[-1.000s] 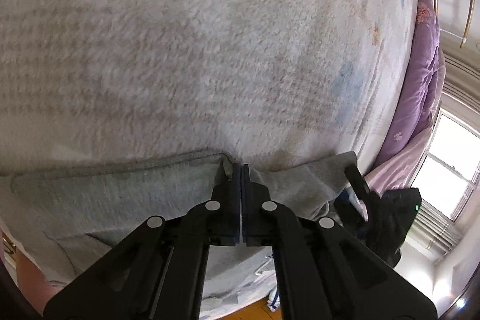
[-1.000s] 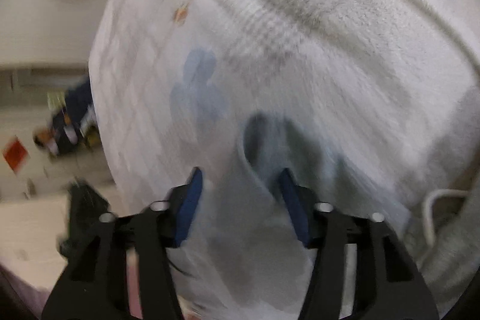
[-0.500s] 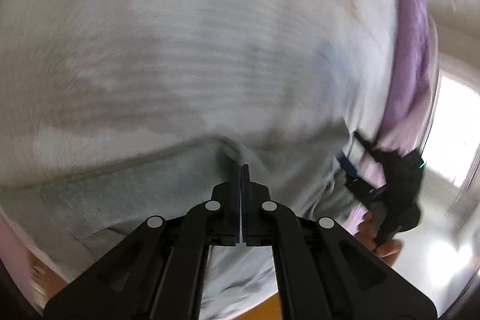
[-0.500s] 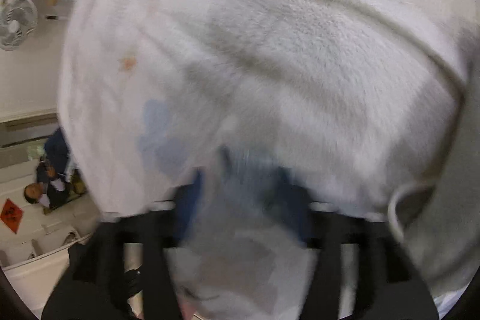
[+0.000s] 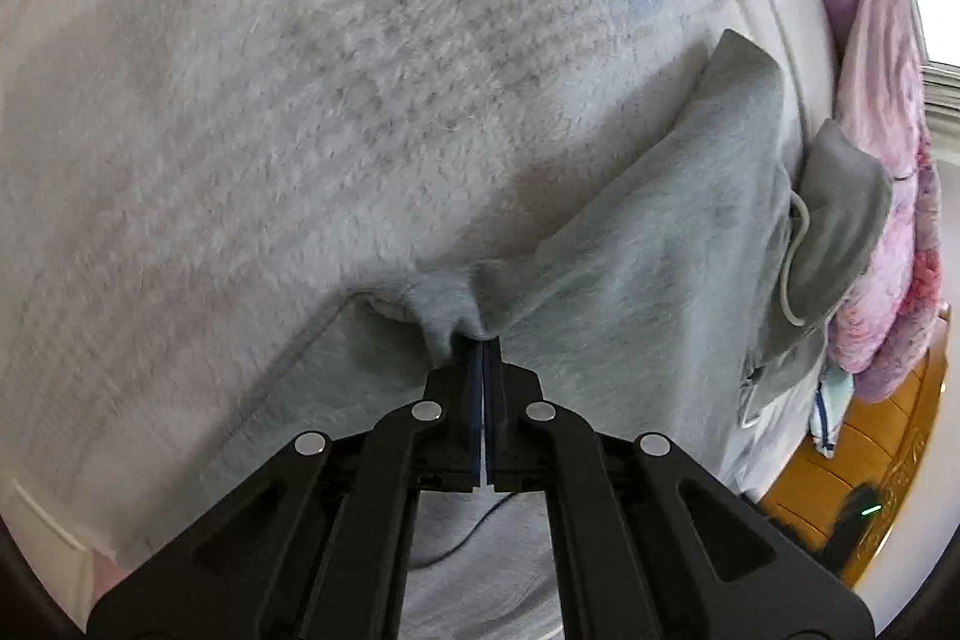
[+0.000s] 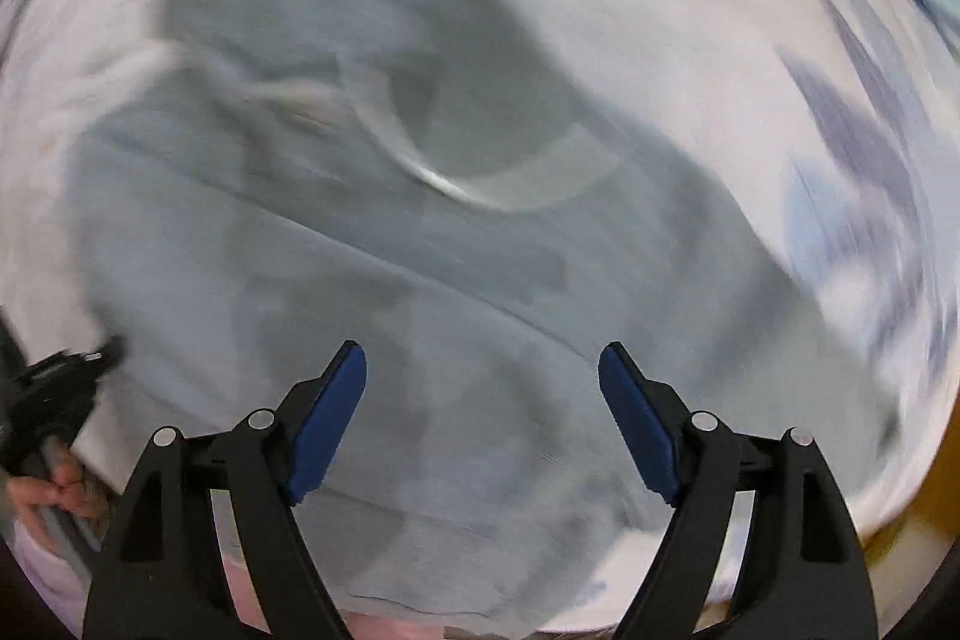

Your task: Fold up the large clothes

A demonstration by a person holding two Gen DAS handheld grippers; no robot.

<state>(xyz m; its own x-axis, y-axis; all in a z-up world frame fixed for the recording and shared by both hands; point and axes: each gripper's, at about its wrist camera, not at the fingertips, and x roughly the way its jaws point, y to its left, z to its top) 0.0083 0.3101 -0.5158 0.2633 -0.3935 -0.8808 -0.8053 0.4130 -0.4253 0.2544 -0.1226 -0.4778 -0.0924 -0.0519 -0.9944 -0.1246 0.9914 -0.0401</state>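
A: In the left wrist view we see the left gripper [image 5: 483, 340] with its jaws pressed together on a pinch of the grey sweatshirt [image 5: 660, 250]. The pinched fabric bunches into a small tuft just at 11 o'clock of the fingertips.

B: Where does the sweatshirt lie?

A: It rests on the fluffy white blanket [image 5: 300, 130]. From the pinch, one edge runs up toward 1 o'clock to a raised corner, and another runs down toward 7 o'clock. At 3 o'clock we note the hood with a pale drawstring [image 5: 795, 268] looped along it. Beyond the hood, at the right rim, hangs a pink and purple quilt [image 5: 888, 160]; at 4 o'clock we see an orange wooden floor [image 5: 888, 436].

B: And the right gripper?

A: In the right wrist view, which is heavily blurred, we find the right gripper [image 6: 482, 358] with its blue pads [image 6: 327, 424] standing wide apart. Its jaws have just been opening, and we see the pads pressing on nothing. The sweatshirt [image 6: 420, 250] spreads beneath them and fills most of the view, its curved neck opening toward 12 o'clock of the fingertips. The blanket [image 6: 690, 40] shows around it, with a bluish print at 3 o'clock.

B: Anything else?

A: At 8 o'clock we make out the left gripper [image 6: 90, 358] at the sweatshirt's edge and the person's hand [image 6: 42, 490] on its handle.
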